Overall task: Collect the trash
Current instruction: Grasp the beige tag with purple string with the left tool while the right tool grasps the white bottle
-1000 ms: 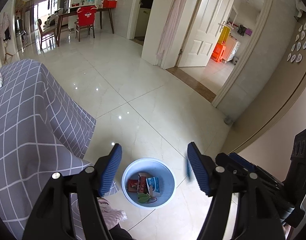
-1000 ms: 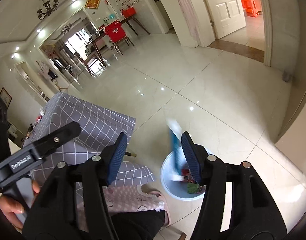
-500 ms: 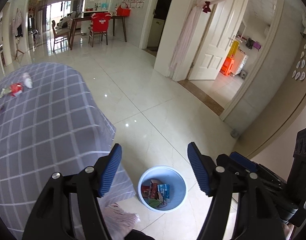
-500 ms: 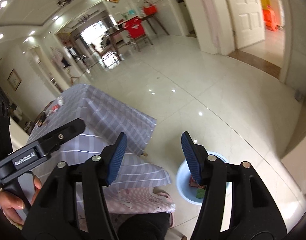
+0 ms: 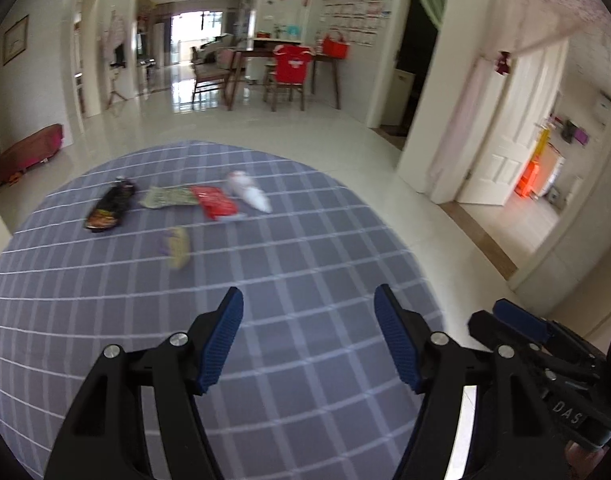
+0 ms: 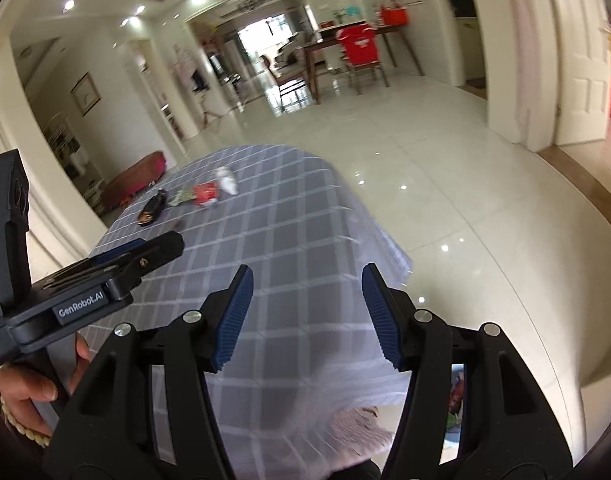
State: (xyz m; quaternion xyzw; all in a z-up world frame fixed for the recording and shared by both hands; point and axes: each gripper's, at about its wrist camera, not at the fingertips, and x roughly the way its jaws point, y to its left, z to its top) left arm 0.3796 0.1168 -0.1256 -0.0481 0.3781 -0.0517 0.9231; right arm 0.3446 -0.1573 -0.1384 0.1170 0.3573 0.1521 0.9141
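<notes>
Table: a table draped in a grey checked cloth [image 5: 305,272] fills the lower middle of the left wrist view; the right wrist view shows the same cloth [image 6: 289,248] with its edge hanging down toward the tiled floor.
Black wrapper: a dark glossy snack wrapper [image 5: 111,208] lies farthest left in the row of trash at the far side of the table; also seen small in the right wrist view [image 6: 151,208].
Green wrapper: a pale green printed wrapper [image 5: 169,197] lies just right of the black one, its end touching the red wrapper.
Yellow piece: a small yellow and purple scrap [image 5: 176,249], blurred, lies alone on the cloth, nearer the camera than the row.
Red wrapper: a red packet [image 5: 215,202] sits right of the green one [image 6: 205,193].
White piece: a crumpled white wrapper [image 5: 249,193] lies at the right end of the row, just beside the red packet [image 6: 227,180].
Left gripper [image 5: 307,338]: above the near part of the table, blue pads standing apart, nothing between them; well short of the trash.
Right gripper [image 6: 303,312]: over the table's near right edge, pads apart and empty.
Bin: a sliver of a blue bin [image 6: 455,408] with wrappers inside shows on the floor behind the right gripper's right finger.
Hand: a hand [image 6: 25,396] with a bead bracelet grips the left tool's handle at the lower left of the right wrist view.
</notes>
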